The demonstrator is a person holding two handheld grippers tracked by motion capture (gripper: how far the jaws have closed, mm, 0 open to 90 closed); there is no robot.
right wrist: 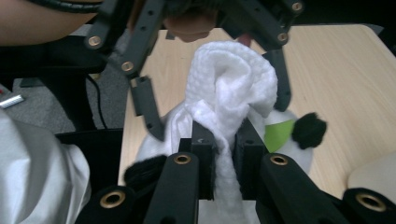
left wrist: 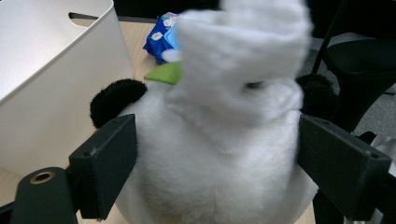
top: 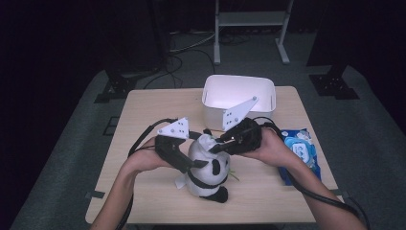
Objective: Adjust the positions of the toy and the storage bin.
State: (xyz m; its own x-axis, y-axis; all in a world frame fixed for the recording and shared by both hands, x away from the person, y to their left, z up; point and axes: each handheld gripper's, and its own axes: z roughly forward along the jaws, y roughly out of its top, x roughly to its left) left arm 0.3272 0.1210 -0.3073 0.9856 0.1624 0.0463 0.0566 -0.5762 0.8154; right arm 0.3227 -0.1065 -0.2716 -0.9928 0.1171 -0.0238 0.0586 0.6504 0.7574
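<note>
Tabletop panda (top: 207,167) stands upright, cloth (right wrist: 229,84) draped overhead.

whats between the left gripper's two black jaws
The plush panda's white body sits between them, pressed at both sides, with a white cloth above, in the left gripper view.

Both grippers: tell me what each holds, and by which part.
Left gripper clamps the panda plush around its white body. Right gripper pinches the white cloth by its lower hanging part.
</note>
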